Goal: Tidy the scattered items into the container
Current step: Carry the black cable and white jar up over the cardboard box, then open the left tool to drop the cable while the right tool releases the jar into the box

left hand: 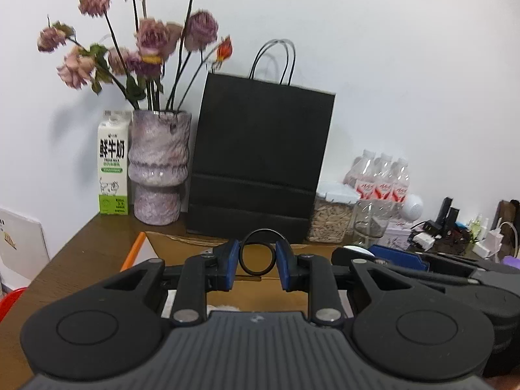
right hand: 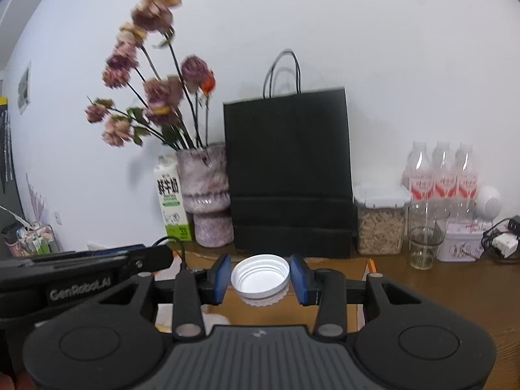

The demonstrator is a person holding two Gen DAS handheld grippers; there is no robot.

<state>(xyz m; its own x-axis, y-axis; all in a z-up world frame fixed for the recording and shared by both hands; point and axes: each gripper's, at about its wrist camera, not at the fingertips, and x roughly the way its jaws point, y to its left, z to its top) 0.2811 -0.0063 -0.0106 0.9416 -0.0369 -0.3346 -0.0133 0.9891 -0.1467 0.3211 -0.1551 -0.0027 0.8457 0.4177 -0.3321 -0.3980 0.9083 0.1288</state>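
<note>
My left gripper [left hand: 258,260] is shut on a black rubber ring [left hand: 259,252], held upright between the blue pads above a brown cardboard box [left hand: 182,243]. My right gripper [right hand: 260,278] is shut on a white screw lid [right hand: 260,278], its open side facing the camera, also above the cardboard box [right hand: 338,265]. The left gripper's body shows at the left of the right wrist view [right hand: 81,279], and the right gripper's body at the right of the left wrist view [left hand: 438,269]. The inside of the box is mostly hidden by the grippers.
On the wooden table [left hand: 81,253] against the wall stand a milk carton [left hand: 112,165], a vase of dried flowers [left hand: 159,169], a black paper bag [left hand: 260,162], a clear jar of seeds [right hand: 380,217], a glass [right hand: 424,243], water bottles [right hand: 440,175] and chargers with cables [left hand: 429,237].
</note>
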